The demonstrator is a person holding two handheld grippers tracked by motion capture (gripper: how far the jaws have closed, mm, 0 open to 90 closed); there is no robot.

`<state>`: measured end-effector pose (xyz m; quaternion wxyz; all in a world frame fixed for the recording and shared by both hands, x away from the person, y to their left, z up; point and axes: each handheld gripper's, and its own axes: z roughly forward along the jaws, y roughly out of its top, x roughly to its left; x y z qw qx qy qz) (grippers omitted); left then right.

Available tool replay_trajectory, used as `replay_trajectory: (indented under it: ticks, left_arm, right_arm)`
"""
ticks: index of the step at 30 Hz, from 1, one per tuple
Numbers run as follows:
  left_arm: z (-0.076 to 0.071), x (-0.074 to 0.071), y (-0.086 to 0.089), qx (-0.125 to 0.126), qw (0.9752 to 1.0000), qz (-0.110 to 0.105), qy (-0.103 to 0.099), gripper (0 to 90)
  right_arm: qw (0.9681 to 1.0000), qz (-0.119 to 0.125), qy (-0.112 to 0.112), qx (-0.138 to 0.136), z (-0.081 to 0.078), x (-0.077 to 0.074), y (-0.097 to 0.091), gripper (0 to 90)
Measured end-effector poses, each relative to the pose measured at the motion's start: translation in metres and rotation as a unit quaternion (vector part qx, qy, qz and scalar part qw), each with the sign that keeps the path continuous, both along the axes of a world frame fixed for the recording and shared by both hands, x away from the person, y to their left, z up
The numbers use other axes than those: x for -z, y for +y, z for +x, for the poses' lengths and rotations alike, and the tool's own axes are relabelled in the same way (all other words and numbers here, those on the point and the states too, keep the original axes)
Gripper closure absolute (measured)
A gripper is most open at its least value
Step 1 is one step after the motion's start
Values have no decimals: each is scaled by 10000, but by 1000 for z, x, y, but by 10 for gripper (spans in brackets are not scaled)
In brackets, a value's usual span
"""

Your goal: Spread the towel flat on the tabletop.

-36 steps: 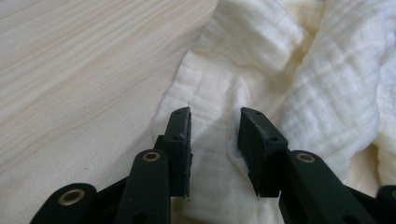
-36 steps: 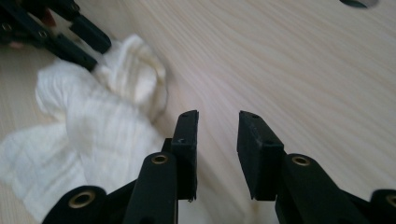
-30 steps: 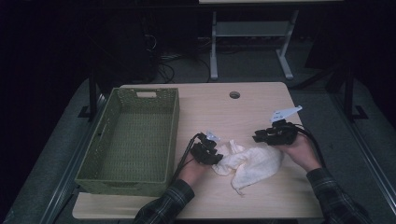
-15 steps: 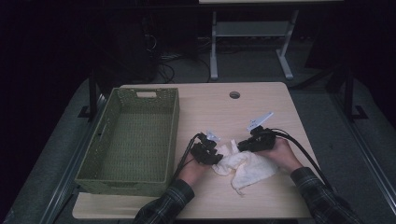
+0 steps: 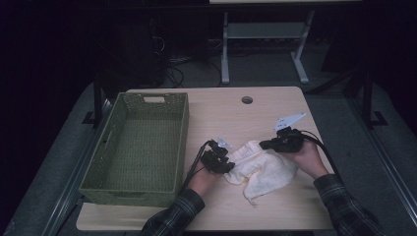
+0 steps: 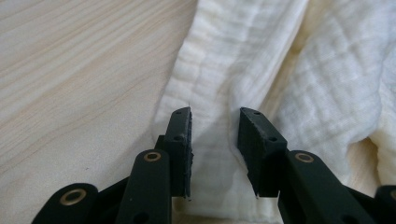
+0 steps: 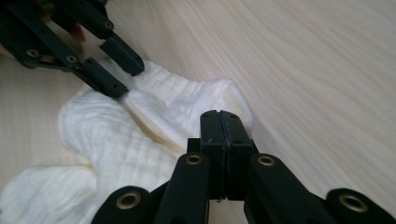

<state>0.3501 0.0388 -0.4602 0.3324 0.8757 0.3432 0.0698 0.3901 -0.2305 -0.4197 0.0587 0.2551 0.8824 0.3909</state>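
The right gripper (image 7: 219, 116) has just moved in and closed its jaws at the cream cloth's (image 5: 263, 167) far edge near the tabletop's (image 5: 221, 108) front-right, while the left gripper (image 6: 215, 126), part-open, straddles a fold, so lifting looks next

Bare pale wooden tabletop (image 5: 221, 110): open passage along the upper centre of the high view, broken by one small round cable hole (image 5: 247, 100).
Green woven rectangular basket (image 5: 140, 184): walls block the left of the frame; interior open from above.
Crumpled cream muslin cloth (image 5: 265, 169): lies lower centre between both hands.
Bare strips: lower edge of the table, and the right edge beside the right forearm's plaid sleeve (image 5: 344, 206).
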Motion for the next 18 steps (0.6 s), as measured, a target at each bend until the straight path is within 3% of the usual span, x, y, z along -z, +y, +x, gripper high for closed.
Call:
replay_trajectory:
  ticks: [5, 10, 13, 16, 18]
  left_arm:
    - [0, 0, 0, -27, 10000, -15, 20, 646]
    - [0, -1, 0, 25, 10000, 66, 13, 648]
    - [0, -1, 1, 58, 9999, 111, -1, 648]
    - [0, -1, 1, 78, 9999, 148, -6, 648]
    - [-1, -1, 0, 45, 9999, 118, -24, 649]
  right_arm:
    - [9996, 128, -112, -204, -23, -9, 2, 888]
    - [9981, 195, -9, -582, -52, -8, 14, 887]
    - [9966, 14, 139, -816, -67, 3, 23, 887]
    - [9930, -220, 272, -1128, -76, 16, 33, 883]
    - [9910, -321, 213, -1279, -78, 18, 34, 854]
